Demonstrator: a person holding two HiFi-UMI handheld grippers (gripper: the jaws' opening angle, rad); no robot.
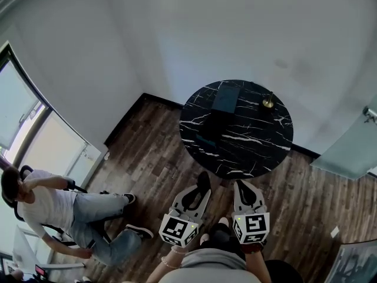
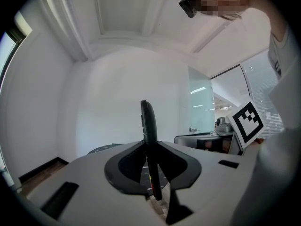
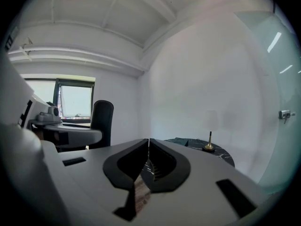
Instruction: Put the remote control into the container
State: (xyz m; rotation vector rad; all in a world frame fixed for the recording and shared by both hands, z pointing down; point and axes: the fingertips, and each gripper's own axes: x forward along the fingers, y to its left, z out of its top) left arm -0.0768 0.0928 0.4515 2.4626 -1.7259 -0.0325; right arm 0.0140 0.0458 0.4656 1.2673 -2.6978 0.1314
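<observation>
A dark remote control stands on edge between the jaws of my left gripper, which is shut on it. In the head view the remote pokes out past the left gripper, just short of the near edge of the round black marble table. The dark rectangular container lies on the far side of that table, well ahead of both grippers. My right gripper hangs beside the left one with its jaws closed and nothing between them.
A small brass stand sits at the table's far right, and a small dark item lies near its left edge. A person sits low on the wooden floor at the left. A glass panel stands to the right.
</observation>
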